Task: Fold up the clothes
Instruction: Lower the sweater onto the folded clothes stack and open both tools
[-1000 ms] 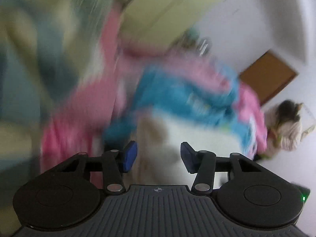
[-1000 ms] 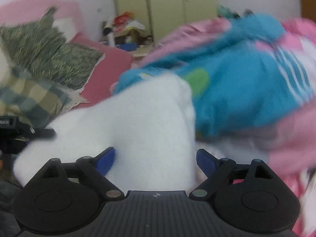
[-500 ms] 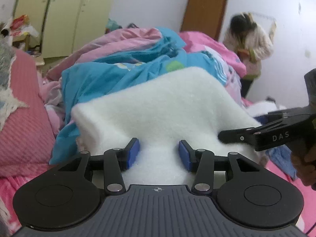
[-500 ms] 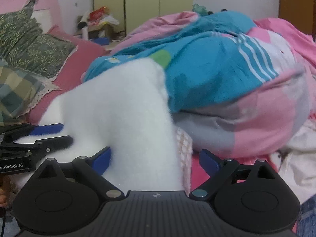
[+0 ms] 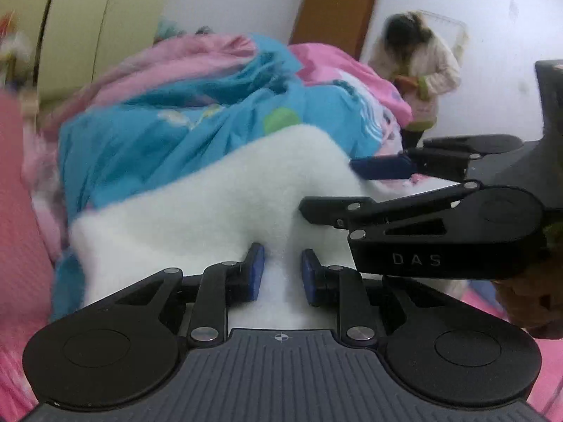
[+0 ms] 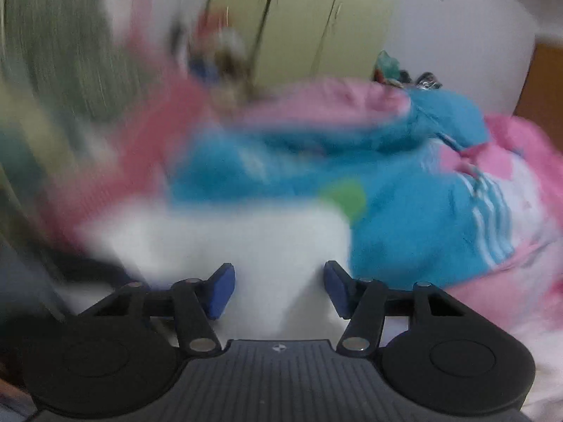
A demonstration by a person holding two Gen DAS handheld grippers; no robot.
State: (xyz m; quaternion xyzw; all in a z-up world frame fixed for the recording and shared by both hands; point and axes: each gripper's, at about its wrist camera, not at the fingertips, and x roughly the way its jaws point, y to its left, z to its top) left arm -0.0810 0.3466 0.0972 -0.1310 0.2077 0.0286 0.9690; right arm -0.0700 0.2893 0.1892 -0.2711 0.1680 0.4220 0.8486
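Note:
A white fluffy garment [image 5: 218, 207] is held up in front of a heap of bedding. My left gripper [image 5: 279, 274] is shut on a fold of it at its lower edge. In the left wrist view my right gripper [image 5: 337, 190] comes in from the right, its blue pad and black finger on either side of the garment's right edge. In the blurred right wrist view the garment [image 6: 246, 246] sits between the pads of my right gripper [image 6: 278, 288], which stand apart around it.
A blue and pink quilt [image 5: 183, 119] is piled on the bed behind. A person in a light coat [image 5: 418, 70] stands by a brown door [image 5: 334, 10]. Yellow-green wardrobes [image 6: 316, 24] line the back wall. Pink bedding [image 5: 17, 211] lies at left.
My right gripper has moved closer to the left one along the garment's edge and its jaws have narrowed around the fabric. The right wrist view has swung and blurred.

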